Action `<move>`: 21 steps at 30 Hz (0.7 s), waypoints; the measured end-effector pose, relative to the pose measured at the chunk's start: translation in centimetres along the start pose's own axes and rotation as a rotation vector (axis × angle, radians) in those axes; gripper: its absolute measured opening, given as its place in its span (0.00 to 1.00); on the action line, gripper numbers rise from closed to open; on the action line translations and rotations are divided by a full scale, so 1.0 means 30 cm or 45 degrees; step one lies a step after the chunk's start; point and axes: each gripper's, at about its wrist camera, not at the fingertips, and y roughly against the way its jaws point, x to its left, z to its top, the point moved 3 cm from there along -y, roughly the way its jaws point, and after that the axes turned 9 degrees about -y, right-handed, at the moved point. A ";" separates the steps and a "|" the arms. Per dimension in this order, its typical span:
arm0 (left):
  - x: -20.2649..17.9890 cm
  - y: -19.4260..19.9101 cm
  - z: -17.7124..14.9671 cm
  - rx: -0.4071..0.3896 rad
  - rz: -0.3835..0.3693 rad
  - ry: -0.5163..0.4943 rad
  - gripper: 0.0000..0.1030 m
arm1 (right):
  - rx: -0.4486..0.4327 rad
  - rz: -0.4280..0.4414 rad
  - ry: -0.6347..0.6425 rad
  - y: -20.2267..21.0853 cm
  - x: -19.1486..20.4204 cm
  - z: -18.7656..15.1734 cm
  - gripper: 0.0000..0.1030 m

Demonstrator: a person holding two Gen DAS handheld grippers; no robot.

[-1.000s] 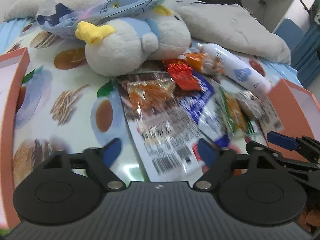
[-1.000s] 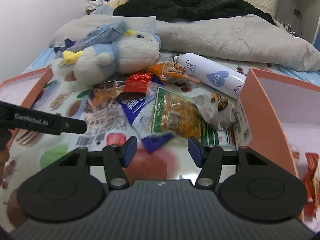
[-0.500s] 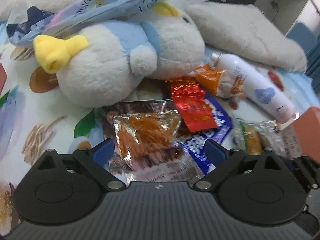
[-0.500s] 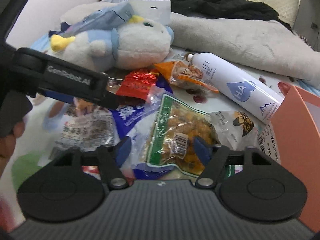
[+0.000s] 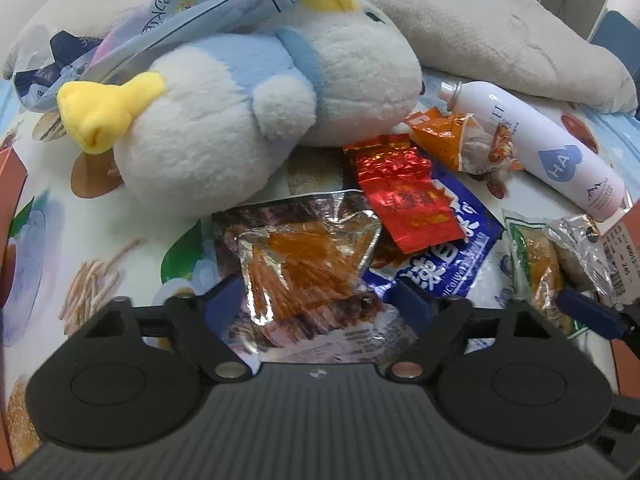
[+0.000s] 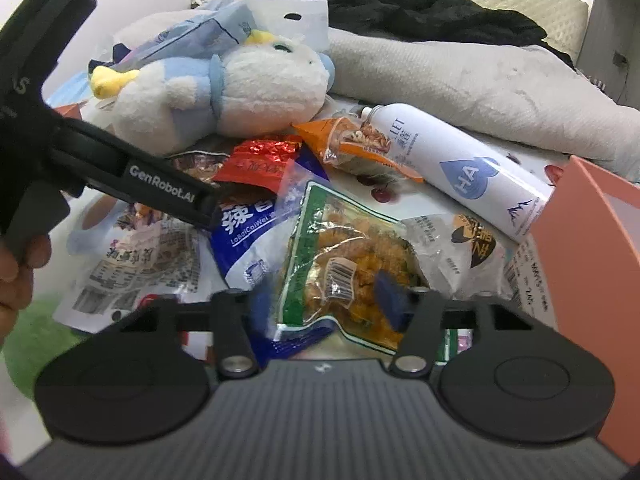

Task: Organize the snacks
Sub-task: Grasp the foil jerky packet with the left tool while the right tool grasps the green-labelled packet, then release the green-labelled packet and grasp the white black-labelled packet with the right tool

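- A heap of snack packets lies on a printed bed sheet (image 5: 132,216), hemmed in by a grey blanket (image 6: 460,76) behind and a plush toy (image 5: 248,120) at the back left of the heap; bare sheet shows only left of the heap.
- The plush toy, white and pale blue with yellow parts, rests touching the back of the heap, a large pale-blue bag (image 5: 208,12) draped over it.
- An orange box (image 6: 592,248) stands just right of the heap, its wall touching the nearest packets; what it holds cannot be seen. A second orange edge (image 5: 10,176) shows well to the heap's left.
- A white spray bottle (image 6: 464,176) lies on its side along the heap's right rear, its base against the box.
- The green-edged snack packet (image 6: 352,264) sits at the heap's front right. The right gripper (image 6: 326,300) has just been closing, its blurred blue pads on either side of the packet's lower edge; whether they pinch it cannot be told.
- The clear packet of orange strips (image 5: 308,264) lies at the heap's front left. The left gripper (image 5: 316,304), jaws wide but just narrowing, straddles it without pressing.
- A red foil packet (image 5: 404,196) tops a blue-and-white packet (image 6: 256,232) at the heap's middle.
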 end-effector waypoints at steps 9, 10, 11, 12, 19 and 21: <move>0.002 0.086 -0.056 0.006 -0.052 -0.050 0.55 | 0.033 -0.028 0.053 0.056 0.021 -0.012 0.22; -0.002 0.098 -0.068 0.006 -0.053 -0.073 0.51 | 0.036 -0.026 0.060 0.069 0.028 -0.017 0.21; -0.002 0.112 -0.080 0.008 -0.063 -0.082 0.48 | 0.040 -0.022 0.063 0.082 0.034 -0.023 0.21; 0.000 0.120 -0.091 0.008 -0.073 -0.082 0.46 | 0.041 -0.020 0.068 0.096 0.039 -0.029 0.20; 0.011 0.212 -0.171 0.017 -0.106 -0.059 0.28 | 0.069 0.009 0.119 0.201 0.102 -0.095 0.18; 0.007 0.246 -0.201 0.019 -0.116 -0.048 0.28 | 0.077 0.024 0.125 0.240 0.120 -0.118 0.17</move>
